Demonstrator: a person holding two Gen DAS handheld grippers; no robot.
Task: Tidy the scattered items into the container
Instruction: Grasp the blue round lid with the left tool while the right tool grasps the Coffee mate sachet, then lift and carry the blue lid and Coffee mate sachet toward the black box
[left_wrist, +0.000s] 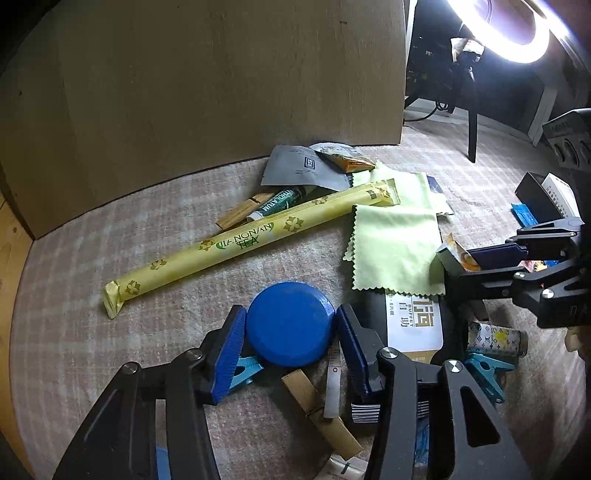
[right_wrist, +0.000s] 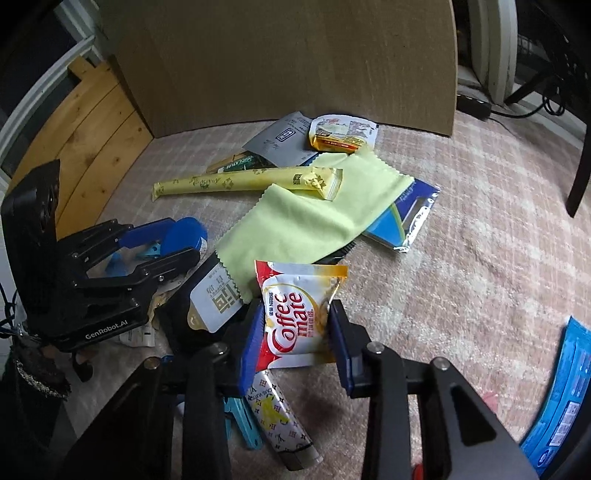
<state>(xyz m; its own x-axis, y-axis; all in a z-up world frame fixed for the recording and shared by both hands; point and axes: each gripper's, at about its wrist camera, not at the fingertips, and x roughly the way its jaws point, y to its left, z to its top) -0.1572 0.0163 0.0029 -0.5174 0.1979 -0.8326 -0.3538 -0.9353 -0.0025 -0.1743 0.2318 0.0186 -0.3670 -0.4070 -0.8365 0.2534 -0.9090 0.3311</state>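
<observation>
A blue round disc (left_wrist: 290, 325) sits between the blue pads of my left gripper (left_wrist: 291, 309), and both pads press on its rim. The right wrist view shows the same left gripper (right_wrist: 181, 240) closed on the disc (right_wrist: 184, 234) just above the carpet. My right gripper (right_wrist: 296, 306) is shut on a red and white Coffee mate sachet (right_wrist: 295, 314), which crumples between the pads. From the left wrist view the right gripper (left_wrist: 476, 264) shows at the right with the sachet's corner (left_wrist: 458, 253). A tall cardboard box (left_wrist: 221, 92) (right_wrist: 295, 55) stands behind the pile.
On the carpet lie a yellow tea stick (left_wrist: 251, 240), a green cloth (right_wrist: 306, 218), a white card (left_wrist: 413, 325), a patterned tube (right_wrist: 280, 417), teal clips (left_wrist: 487, 373), a grey pouch (left_wrist: 299, 166) and a blue packet (right_wrist: 554, 398). A ring lamp (left_wrist: 509, 29) glares top right.
</observation>
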